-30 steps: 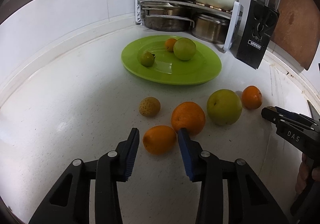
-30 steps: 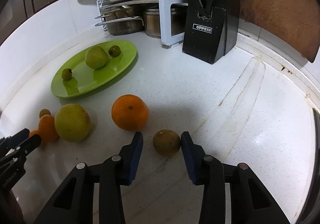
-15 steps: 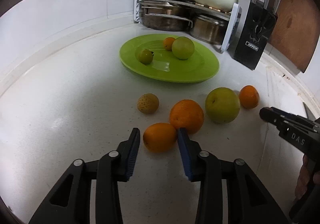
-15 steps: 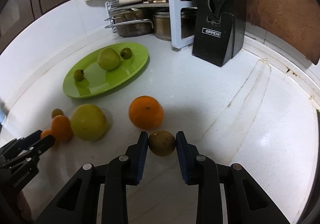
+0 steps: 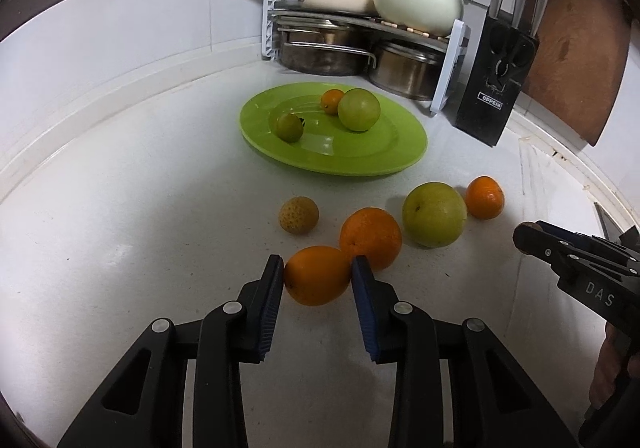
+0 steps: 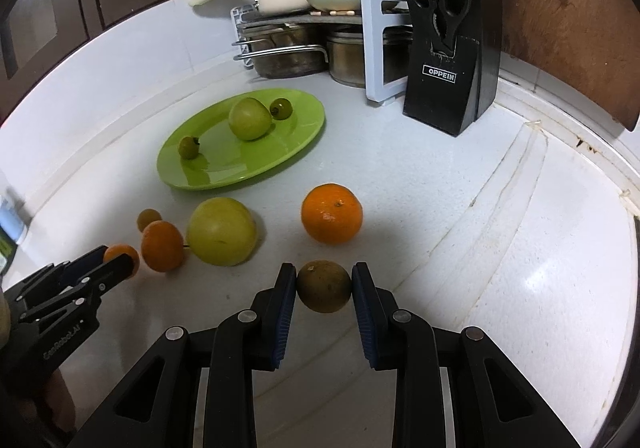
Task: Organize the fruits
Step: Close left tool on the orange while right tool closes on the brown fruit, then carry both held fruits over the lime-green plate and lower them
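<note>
Left hand-held gripper (image 5: 318,280): clamped on an orange (image 5: 318,275), low over the white tabletop (image 5: 120,228). Right hand-held gripper (image 6: 324,286): clamped on a brownish-green fruit (image 6: 324,287). Green plate (image 5: 400,156): near the pot rack (image 5: 360,28), carrying three small fruits; five more lie loose nearby.

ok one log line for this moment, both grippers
left gripper: shut on orange | right gripper: shut on brown fruit | plate: three fruits | counter: four loose
</note>
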{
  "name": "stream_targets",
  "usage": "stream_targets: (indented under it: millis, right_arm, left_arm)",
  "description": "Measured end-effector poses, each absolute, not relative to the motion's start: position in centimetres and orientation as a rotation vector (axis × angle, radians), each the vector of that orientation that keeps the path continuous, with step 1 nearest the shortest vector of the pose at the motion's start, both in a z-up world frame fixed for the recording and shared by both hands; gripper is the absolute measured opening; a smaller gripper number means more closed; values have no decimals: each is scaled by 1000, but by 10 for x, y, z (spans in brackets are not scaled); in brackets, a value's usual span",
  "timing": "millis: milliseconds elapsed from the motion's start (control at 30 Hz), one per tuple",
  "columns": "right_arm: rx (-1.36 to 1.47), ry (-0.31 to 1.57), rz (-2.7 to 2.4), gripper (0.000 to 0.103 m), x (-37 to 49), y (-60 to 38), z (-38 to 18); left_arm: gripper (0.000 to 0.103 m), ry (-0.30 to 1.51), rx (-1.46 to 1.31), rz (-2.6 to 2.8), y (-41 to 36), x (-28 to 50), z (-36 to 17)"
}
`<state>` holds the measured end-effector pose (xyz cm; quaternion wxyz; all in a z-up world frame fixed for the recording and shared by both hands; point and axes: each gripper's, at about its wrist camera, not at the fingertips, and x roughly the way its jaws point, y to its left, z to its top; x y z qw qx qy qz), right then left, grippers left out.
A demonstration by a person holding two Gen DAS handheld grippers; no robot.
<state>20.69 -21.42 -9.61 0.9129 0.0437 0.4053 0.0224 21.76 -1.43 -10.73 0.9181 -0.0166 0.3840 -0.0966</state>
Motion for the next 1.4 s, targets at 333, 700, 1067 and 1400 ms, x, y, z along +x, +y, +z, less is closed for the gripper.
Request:
stream_targets:
  millis: [333, 700, 1067, 1400]
  right_arm:
    - [88, 787, 82, 30, 193, -197, -74]
    - [59, 713, 115, 30, 188, -177, -47]
    - [38, 655, 166, 30, 204, -161, -21]
    - [12, 596, 207, 30, 236, -149, 5]
  left_arm:
    - [35, 744, -27, -251, -5, 206, -84]
    - [35, 679, -8, -307, 3, 204, -53]
    - [35, 627, -1, -345, 9, 222, -26]
    - [35, 570, 16, -342, 11, 249, -1]
